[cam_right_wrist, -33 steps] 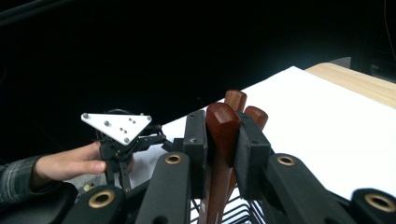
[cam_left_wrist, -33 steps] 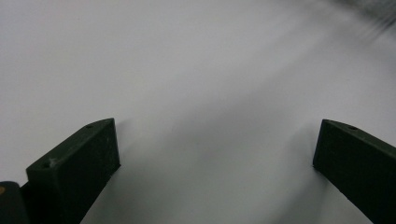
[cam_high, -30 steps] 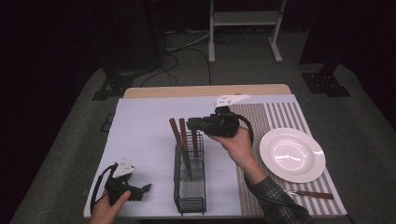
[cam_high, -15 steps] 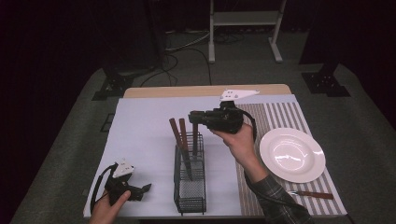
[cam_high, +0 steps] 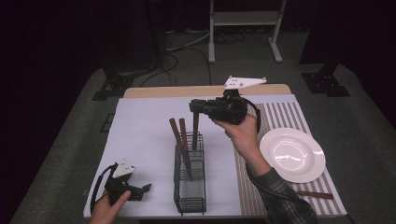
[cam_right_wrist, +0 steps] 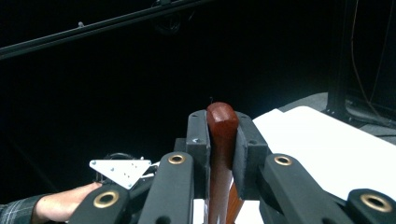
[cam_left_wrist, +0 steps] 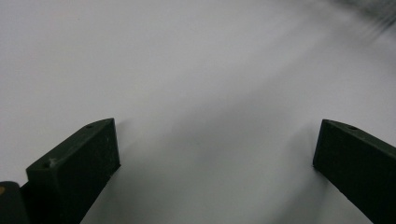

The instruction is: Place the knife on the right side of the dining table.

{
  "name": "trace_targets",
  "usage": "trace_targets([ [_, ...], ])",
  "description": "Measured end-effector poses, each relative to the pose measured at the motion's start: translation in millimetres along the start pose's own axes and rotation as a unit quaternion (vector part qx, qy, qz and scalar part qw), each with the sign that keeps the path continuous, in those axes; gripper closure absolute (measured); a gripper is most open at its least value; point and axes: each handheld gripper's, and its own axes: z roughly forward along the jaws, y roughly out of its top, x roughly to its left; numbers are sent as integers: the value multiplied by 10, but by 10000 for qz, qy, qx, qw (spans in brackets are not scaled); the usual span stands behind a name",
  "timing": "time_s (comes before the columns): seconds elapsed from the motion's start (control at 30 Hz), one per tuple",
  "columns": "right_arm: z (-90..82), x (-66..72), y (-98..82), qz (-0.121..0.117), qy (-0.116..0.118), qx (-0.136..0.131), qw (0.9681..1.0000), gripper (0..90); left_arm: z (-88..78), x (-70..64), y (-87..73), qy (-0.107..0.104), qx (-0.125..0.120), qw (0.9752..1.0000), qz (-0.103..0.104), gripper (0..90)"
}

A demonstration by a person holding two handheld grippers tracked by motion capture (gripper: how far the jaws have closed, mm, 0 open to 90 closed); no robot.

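- Worktop (cam_high: 149, 121) covered by a pale lavender sheet, with a striped grey placemat (cam_high: 285, 116) along its right side.
- Black wire-mesh cutlery basket (cam_high: 190, 186) stands near the front centre; two brown wooden handles (cam_high: 179, 135) lean out of its far end.
- Right tool (cam_high: 195, 108), held above the basket's far end, grips a third reddish-brown wooden-handled utensil (cam_right_wrist: 221, 140); the handle hangs upright, its lower part at the basket's top edge.
- In the right gripper view the jaws are clamped tight on the handle, its rounded tip showing just above them.
- Left tool (cam_high: 144, 190) rests low at the front left corner; its jaws are spread wide over bare sheet, holding nothing.
- Round white plate (cam_high: 292, 155) sits on the placemat, right of the basket.
- Another brown-handled utensil (cam_high: 315, 194) lies on the placemat in front of the plate.
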Motion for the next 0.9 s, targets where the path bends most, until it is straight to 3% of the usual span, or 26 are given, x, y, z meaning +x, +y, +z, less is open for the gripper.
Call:
trace_targets([
  [0.6,-257,82,376,-245,-248,-377,9987,787,-1,1,0,3,8,10000,12,0],
  [0.9,-450,9,424,-283,-766,-529,9953,786,-1,1,0,5,6,10000,14,0],
])
